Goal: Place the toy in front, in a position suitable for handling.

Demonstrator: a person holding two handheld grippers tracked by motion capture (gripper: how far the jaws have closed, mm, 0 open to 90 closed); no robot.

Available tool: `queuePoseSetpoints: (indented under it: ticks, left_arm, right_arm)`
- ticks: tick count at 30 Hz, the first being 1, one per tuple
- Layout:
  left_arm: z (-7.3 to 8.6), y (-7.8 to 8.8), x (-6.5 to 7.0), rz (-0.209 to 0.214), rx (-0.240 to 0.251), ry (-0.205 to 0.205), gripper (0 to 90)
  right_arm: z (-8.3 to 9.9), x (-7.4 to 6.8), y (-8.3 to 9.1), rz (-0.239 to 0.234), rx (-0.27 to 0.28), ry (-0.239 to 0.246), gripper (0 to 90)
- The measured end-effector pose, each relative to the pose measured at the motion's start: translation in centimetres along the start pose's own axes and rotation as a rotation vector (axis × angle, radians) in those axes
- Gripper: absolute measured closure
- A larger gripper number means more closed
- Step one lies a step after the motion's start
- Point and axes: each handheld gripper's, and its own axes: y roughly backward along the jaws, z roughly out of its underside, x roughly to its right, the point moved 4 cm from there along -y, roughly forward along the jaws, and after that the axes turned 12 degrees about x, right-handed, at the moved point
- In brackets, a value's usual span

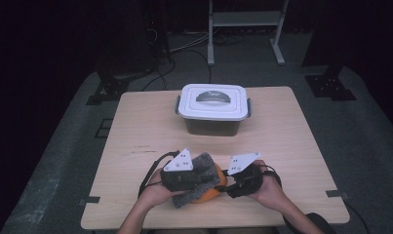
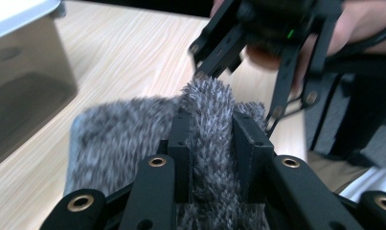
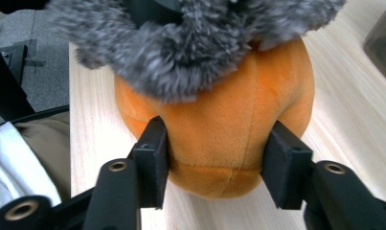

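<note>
Pinching fuzzy grey cloth [image 2: 133, 139] w/ left hand-held gripper [image 2: 212, 143]; right [image 3: 214, 158] clamps round orange plush [image 3: 224, 129]

Each hand carried a black two-jaw gripper: the left gripper [image 1: 184, 176] and the right gripper [image 1: 243, 179] both wore a pale grey three-cornered plate dotted with small holes. A black cable looped from each body. Close up, the linkage arms were matte black with brass-coloured rivets, the jaw pads square black blocks. A small green light glowed on the right gripper's body.
</note>
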Motion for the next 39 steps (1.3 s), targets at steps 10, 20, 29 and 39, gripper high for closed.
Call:
queuePoseSetpoints:
  ticks: [10, 20, 29, 39]
  left_arm:
    - [0.6, 1.3, -1.2, -0.033, -0.005, 0.040, 71.7]
    - [0.6, 0.8, -0.7, 0.007, -0.011, 0.064, 71.8]
    - [0.9, 0.4, 0.0, 0.098, -0.039, 0.093, 71.7]
    - [-0.9, 1.5, -0.8, -0.059, 0.076, 0.054, 70.7]
  right_arm:
    - [0.3, 0.6, 0.2, 0.005, -0.006, -0.014, 49.4]
    - [0.7, 1.4, 0.6, -0.019, 0.003, -0.083, 36.3]
    - [1.5, 1.4, 0.2, -0.081, -0.032, -0.130, 31.5]
    - [0.6, 0.0, 0.3, -0.067, -0.017, 0.017, 45.7]
